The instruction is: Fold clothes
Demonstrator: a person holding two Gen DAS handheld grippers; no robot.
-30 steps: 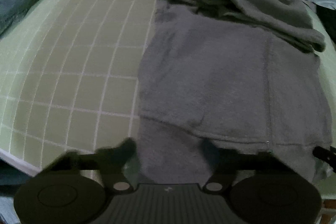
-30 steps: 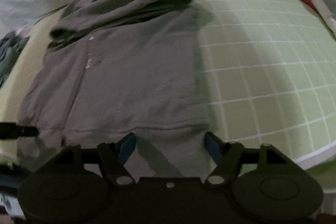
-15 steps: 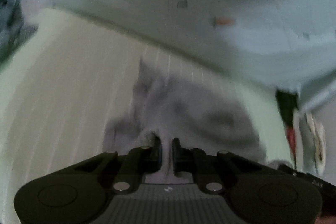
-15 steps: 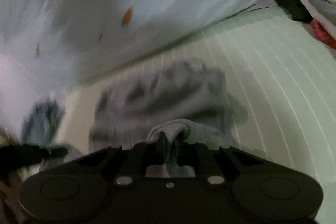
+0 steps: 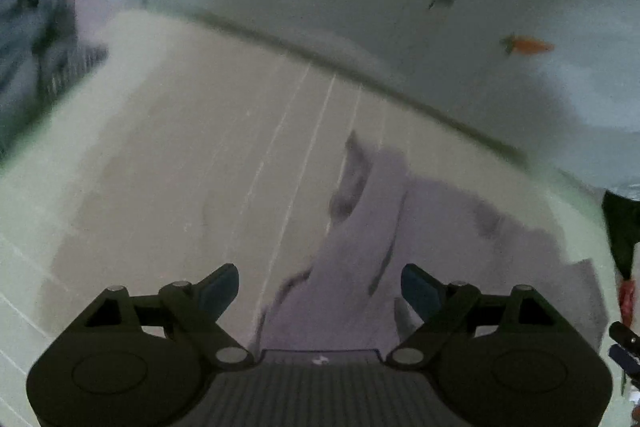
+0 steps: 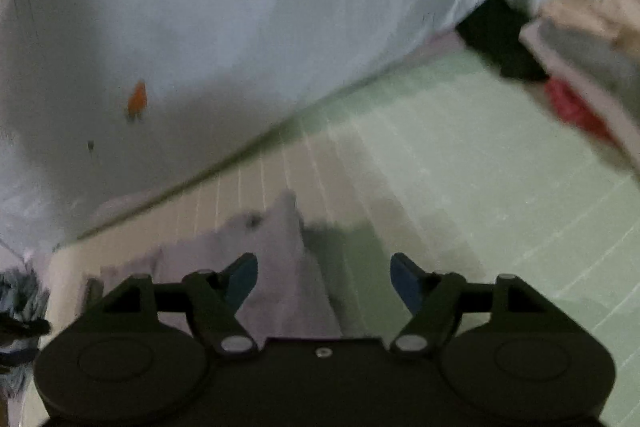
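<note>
A grey sweatshirt (image 5: 420, 227) lies bunched on the green grid mat (image 5: 180, 147); it also shows in the right wrist view (image 6: 280, 267). My left gripper (image 5: 320, 287) is open and empty, just above the near part of the sweatshirt. My right gripper (image 6: 324, 279) is open and empty, over the sweatshirt's right edge. Both views are blurred by motion.
A pale blue sheet (image 6: 240, 27) with a small orange carrot print (image 6: 137, 99) hangs behind the mat. A pile of clothes (image 6: 580, 59) lies at the right edge. A dark grey garment (image 5: 32, 39) lies at the far left.
Both grippers closed on the sweatshirt's bottom hem, lifted it forward toward the hood, and have now opened and let it go.
</note>
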